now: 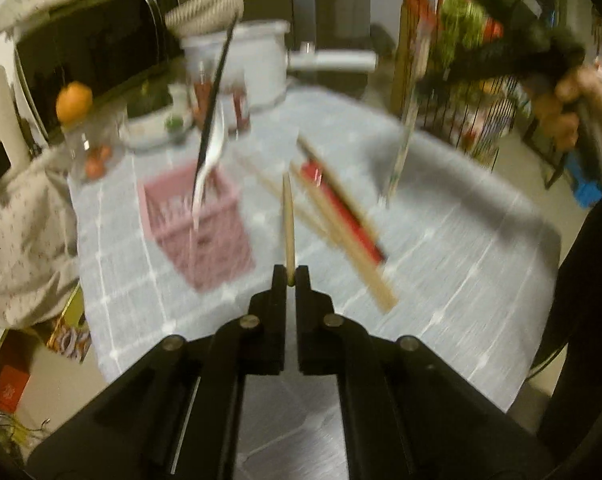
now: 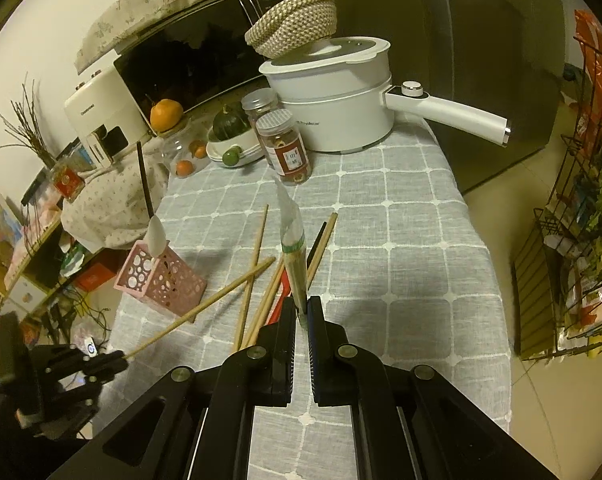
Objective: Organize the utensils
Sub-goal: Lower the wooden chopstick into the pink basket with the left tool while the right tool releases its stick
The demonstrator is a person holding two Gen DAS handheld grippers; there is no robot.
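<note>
Left gripper (image 1: 289, 276) pinches one bare chopstick (image 1: 288, 224) by its end, lifted off the table (image 1: 441, 240).
Pink holder (image 1: 199, 220) sits toward the table's left edge; I'm nearer with this hand, the right gripper (image 2: 301, 312) clamped on wrapped chopsticks (image 2: 295, 264).

We see a single pale wooden chopstick (image 2: 205, 309) raised off the tabletop (image 2: 421, 240), slanting up toward a pink perforated plastic utensil holder (image 2: 161, 280) that stands upright near the tabletop's left edge, holding a white spoon with a dark handle (image 2: 157, 236). More loose wooden chopsticks (image 2: 257, 256) lie crossed on the cloth, beside a red flat sleeve (image 1: 341, 208). A wrapped pair of chopsticks in a clear plastic sleeve (image 2: 293, 248) stands nearly upright.
</note>
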